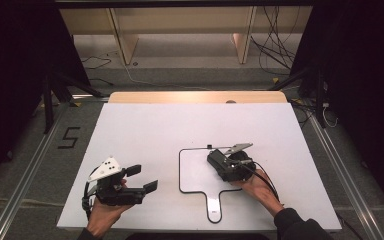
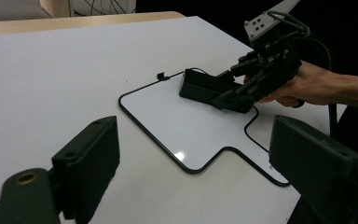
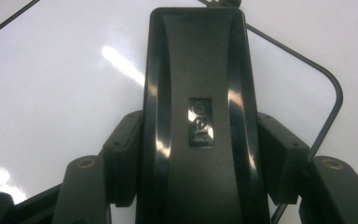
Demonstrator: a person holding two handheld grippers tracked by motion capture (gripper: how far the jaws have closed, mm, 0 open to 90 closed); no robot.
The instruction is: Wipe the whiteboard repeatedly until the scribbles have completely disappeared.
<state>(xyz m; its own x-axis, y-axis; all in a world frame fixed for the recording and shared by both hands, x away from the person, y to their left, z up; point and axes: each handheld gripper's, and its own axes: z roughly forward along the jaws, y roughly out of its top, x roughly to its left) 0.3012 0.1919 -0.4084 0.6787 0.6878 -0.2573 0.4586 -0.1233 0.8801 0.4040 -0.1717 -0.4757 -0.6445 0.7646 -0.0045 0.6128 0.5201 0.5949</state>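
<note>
A small white board (image 1: 195, 172) with a black rim and a short handle lies on the table, right of centre. My right gripper (image 1: 223, 165) is shut on a black block-shaped eraser (image 1: 217, 159) and holds it down on the board's upper right part. In the right gripper view the eraser (image 3: 198, 93) fills the middle, clamped on both sides by the pads (image 3: 123, 154) over the glossy board (image 3: 65, 84). My left gripper (image 1: 141, 178) rests at the table's front left, open, with nothing between its jaws. From the left gripper view, the right gripper (image 2: 233, 88), eraser (image 2: 200, 86) and board (image 2: 168, 121) lie ahead.
The white table (image 1: 145, 130) has bare room to the left of and behind the board. A wooden strip (image 1: 195, 97) runs along its far edge. Beyond it are shelf legs and loose cables (image 1: 275, 45) on the floor.
</note>
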